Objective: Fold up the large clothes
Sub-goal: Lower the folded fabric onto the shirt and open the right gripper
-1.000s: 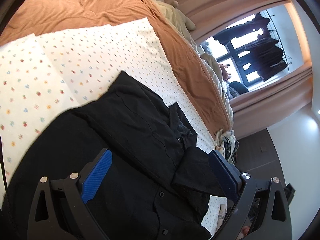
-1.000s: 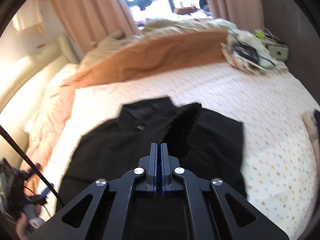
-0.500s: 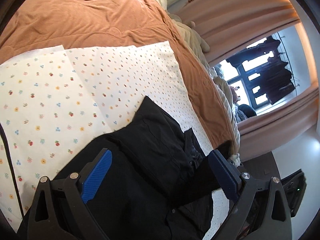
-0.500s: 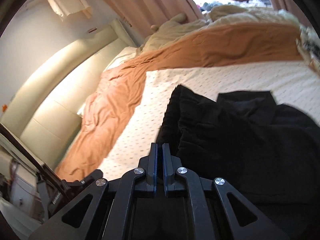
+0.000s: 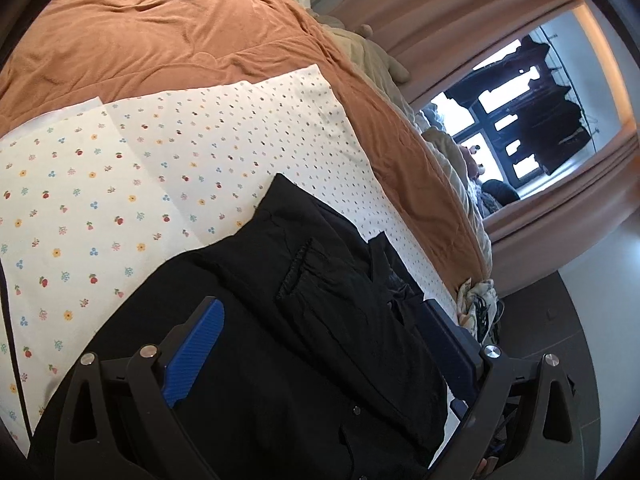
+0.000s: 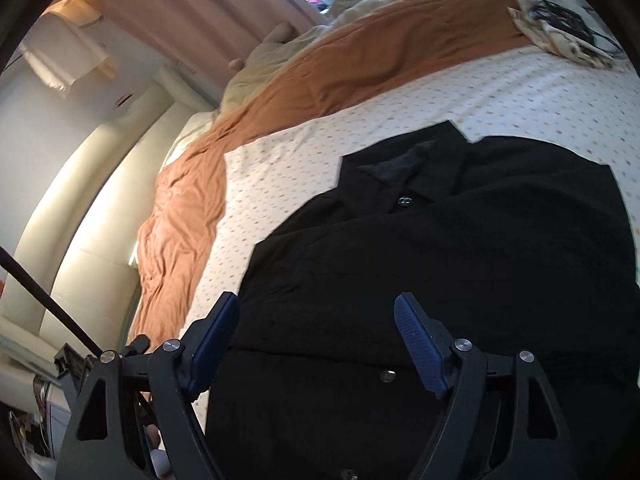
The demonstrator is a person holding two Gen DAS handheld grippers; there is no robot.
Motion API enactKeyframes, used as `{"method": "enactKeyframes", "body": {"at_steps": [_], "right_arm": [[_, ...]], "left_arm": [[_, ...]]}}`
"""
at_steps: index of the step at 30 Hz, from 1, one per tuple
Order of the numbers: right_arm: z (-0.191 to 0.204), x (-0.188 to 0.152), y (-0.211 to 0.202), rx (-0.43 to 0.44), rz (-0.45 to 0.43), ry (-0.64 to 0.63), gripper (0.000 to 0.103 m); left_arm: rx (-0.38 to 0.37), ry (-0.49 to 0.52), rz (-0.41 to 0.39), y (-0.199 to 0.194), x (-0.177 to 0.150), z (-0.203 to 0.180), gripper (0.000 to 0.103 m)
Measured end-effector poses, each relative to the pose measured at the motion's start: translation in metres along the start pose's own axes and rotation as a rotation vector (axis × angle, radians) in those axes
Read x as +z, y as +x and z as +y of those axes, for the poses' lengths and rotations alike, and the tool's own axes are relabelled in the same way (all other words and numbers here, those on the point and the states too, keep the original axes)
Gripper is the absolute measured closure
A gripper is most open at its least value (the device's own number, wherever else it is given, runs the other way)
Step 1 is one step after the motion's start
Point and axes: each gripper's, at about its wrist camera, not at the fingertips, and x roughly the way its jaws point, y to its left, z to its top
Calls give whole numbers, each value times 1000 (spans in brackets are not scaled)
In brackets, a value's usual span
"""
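black cloth fills the lower part of both wrist views: a black shirt lies spread on a white sheet printed with small flowers and fruit. in the left wrist view, the left gripper stands with its jaws wide apart, nothing pressed between the blue pads; the shirt passes under and between them, with a stitched cuff edge just ahead of the gap and small buttons nearer the base of the jaws. left of the left jaw there is only the printed sheet, ahead of the jaws a rumpled orange blanket, and beyond the right jaw a crumpled patterned cloth at the bed's edge, pink curtains and a bright window (dark garments hang in front of it). in the right wrist view, the right gripper has just been opening and its jaws now stand well apart with nothing clamped; the shirt lies flat below and between them, its collar and top button straight ahead of the gap, another button just inside the right jaw. left of the left jaw the orange blanket runs beside a cream padded headboard, and a thin dark cable crosses the corner. far ahead and to the right of the right jaw the patterned cloth sits on the sheet.
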Motion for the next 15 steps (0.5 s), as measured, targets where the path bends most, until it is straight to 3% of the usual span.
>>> {"method": "enactKeyframes", "body": {"at_steps": [4, 9, 12, 15], "right_arm": [[-55, -3, -19, -62, -10, 147, 24], [-91, -7, -42, -127, -22, 194, 25], [-111, -18, -46, -125, 31, 222, 37], [-124, -16, -41, -123, 81, 257, 41]], "left_arm": [[-7, 67, 19, 8, -10, -16, 4], [-2, 121, 61, 22, -18, -25, 4], [7, 138, 68, 24, -20, -28, 4], [12, 151, 73, 26, -21, -30, 4]]}}
